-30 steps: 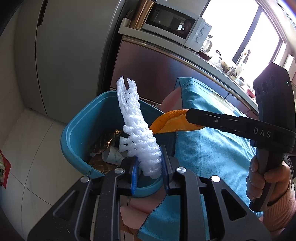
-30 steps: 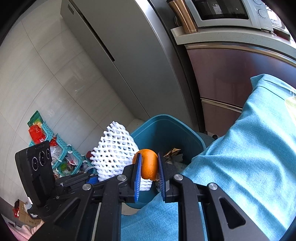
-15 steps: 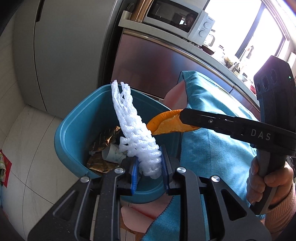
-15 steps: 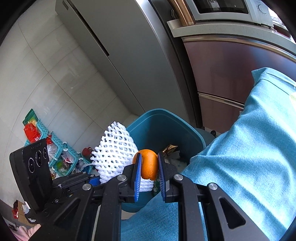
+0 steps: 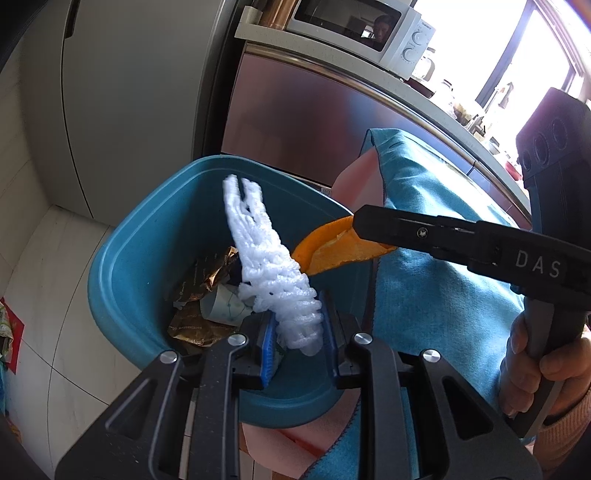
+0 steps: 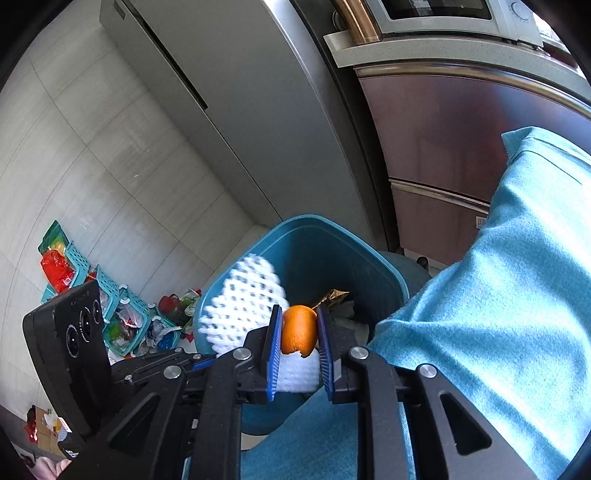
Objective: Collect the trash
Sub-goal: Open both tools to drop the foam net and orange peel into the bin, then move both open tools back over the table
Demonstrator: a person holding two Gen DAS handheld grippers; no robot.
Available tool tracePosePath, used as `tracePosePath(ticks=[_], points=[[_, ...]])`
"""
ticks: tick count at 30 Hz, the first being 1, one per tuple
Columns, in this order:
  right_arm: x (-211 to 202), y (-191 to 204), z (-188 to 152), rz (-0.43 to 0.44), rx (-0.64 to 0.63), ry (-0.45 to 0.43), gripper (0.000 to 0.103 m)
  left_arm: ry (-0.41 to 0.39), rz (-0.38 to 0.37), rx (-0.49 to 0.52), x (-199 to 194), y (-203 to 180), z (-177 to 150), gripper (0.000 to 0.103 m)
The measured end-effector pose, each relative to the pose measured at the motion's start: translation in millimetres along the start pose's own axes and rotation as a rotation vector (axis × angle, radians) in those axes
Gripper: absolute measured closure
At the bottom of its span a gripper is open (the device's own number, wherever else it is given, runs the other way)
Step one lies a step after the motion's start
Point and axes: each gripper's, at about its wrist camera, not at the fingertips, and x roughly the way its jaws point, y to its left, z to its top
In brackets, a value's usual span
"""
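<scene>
A teal trash bin [image 5: 122,280] stands on the floor with gold wrappers and paper [image 5: 199,295] inside. My left gripper [image 5: 297,325] is shut on a white foam fruit net [image 5: 266,266] that sticks up over the bin's opening. From the right, my right gripper [image 5: 364,225] reaches over the bin's rim with an orange peel [image 5: 332,249]. In the right wrist view the peel [image 6: 298,328] sits between the blue pads of the right gripper [image 6: 298,334]. Those jaws are opening, and the pads still touch the peel. The net [image 6: 240,299] shows just left of it, above the bin [image 6: 332,251].
A teal cloth [image 5: 443,295] covers the table edge right of the bin, over pink foam [image 5: 354,177]. A grey fridge [image 5: 129,92] and steel cabinets [image 5: 314,110] with a microwave [image 5: 351,26] stand behind. Teal baskets with bags [image 6: 110,306] lie on the floor. A hand [image 5: 543,362] grips the right tool.
Both grippers have come lower and closer to the bin. The foam net and the peel now hang over the bin's opening rather than above its rim.
</scene>
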Motion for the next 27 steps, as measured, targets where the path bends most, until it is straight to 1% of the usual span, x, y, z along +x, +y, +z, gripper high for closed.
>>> tracePosePath(ticks=[2,3,7,13,18,20,23,24,26,27], points=[[1.6,1.2,0.6,-0.004,0.002,0.002,0.083,0.015,0.0,0.0,6.0,0.5,1.4,0.078],[2.0,1.2,0.1,-0.004,0.007,0.002,0.083,0.017,0.012,-0.006,8.3,1.8,2.0,0.076],[-0.7,-3.5,-1.8,0.003,0.032,-0.009,0.082,0.017,-0.001,-0.057,11.8,13.5,2.4,0.071],[-7.3,-11.0,-4.2,0.011,0.045,-0.018,0.081,0.012,0.001,-0.063,8.3,19.8,-4.3,0.071],[-19.1,-17.7,-8.4,0.011,0.033,-0.034,0.078,-0.021,-0.005,-0.051,-4.3,16.5,-8.3,0.071],[-29.3,-20.1,-12.6,0.013,0.019,-0.048,0.072,-0.041,-0.009,-0.045,-12.6,13.7,-9.2,0.07],[-50.3,-25.4,-19.0,0.018,0.005,-0.077,0.07,-0.08,-0.022,-0.025,-29.8,6.9,-9.2,0.067],[-59.2,-27.6,-21.8,0.019,-0.001,-0.09,0.069,-0.093,-0.028,-0.015,-35.6,3.2,-9.0,0.066],[-79.1,-33.8,-28.4,0.012,-0.012,-0.119,0.064,-0.117,-0.05,0.006,-45.9,-5.5,-8.3,0.063],[-89.0,-38.2,-32.7,0.008,-0.015,-0.136,0.062,-0.123,-0.067,0.013,-50.4,-9.4,-8.2,0.059]])
